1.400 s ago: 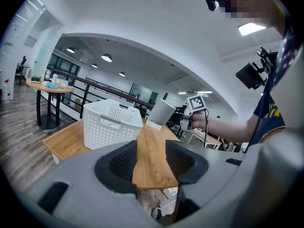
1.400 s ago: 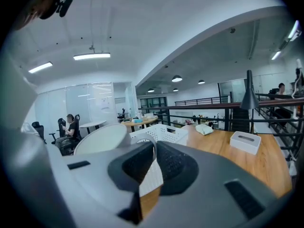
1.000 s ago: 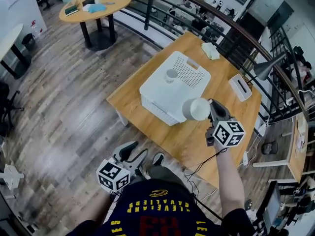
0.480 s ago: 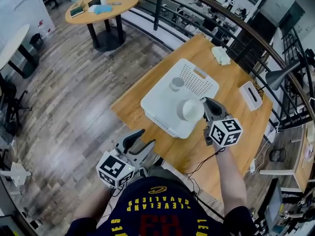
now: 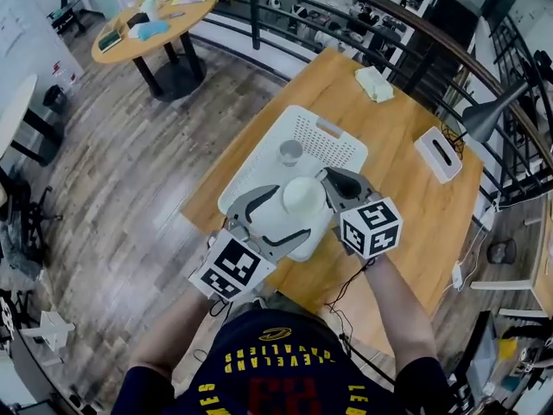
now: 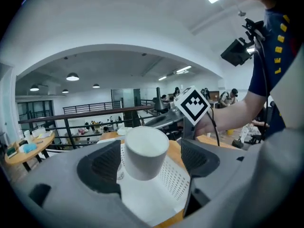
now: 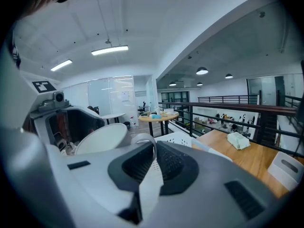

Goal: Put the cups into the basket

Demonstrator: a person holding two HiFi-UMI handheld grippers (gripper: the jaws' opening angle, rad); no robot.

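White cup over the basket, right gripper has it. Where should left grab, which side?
Take the white cup by its round body, from the side opposite the handle. The right gripper is shut on the handle, so only the plain wall is free. The left gripper's jaws have just been opening and straddle the body without touching it.

right claw (image 7: pixel 154 151) | clamped on white cup (image 7: pixel 102 137) | white basket (image 7: pixel 181 137) behind | wooden table (image 7: pixel 248 160) right

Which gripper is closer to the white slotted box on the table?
Right. The right gripper, shut on the handle of the white cup, is between that cup and the slotted box; the left gripper, jaws just opened around the cup, lies beyond it.
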